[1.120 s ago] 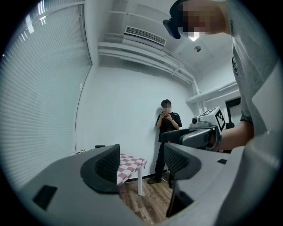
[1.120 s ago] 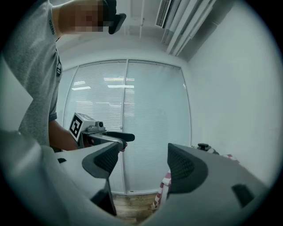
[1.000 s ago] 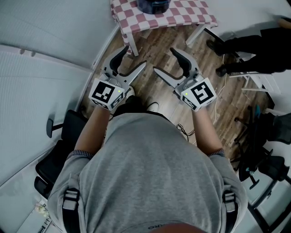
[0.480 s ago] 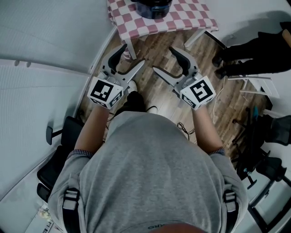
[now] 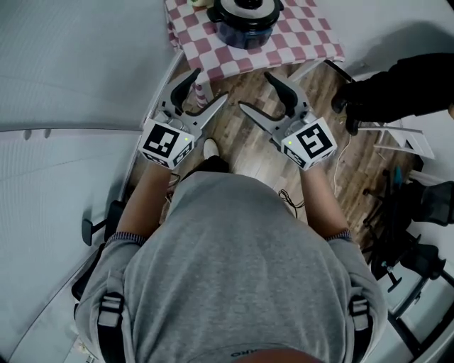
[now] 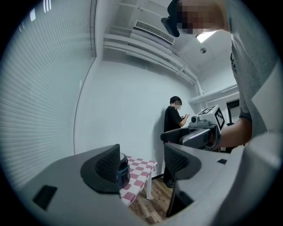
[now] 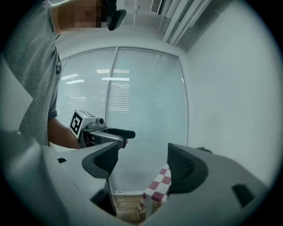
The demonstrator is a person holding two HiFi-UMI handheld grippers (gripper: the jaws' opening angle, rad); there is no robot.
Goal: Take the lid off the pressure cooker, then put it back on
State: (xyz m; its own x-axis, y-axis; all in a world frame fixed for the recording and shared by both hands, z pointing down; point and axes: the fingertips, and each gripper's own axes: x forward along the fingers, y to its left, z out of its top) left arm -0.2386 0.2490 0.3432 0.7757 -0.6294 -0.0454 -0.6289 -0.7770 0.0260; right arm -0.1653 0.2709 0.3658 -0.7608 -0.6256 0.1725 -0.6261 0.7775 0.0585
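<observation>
Overhead, a person holds the left gripper (image 5: 201,99) and right gripper (image 5: 265,96) above wooden floor (image 5: 248,152), jaws wide apart and empty; the lidded pressure cooker (image 5: 246,20) sits on the checkered table (image 5: 298,35) ahead.

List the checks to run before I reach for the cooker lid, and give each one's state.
1. Left gripper open, empty: ok.
2. Right gripper open, empty: ok.
3. Lid on cooker: ok.
4. Lid lock state: cannot tell.
5. Grippers at the cooker: not ok; both hang over the floor, short of the table.
6. Bystander clear of table: cannot tell; stands just right of it.
</observation>
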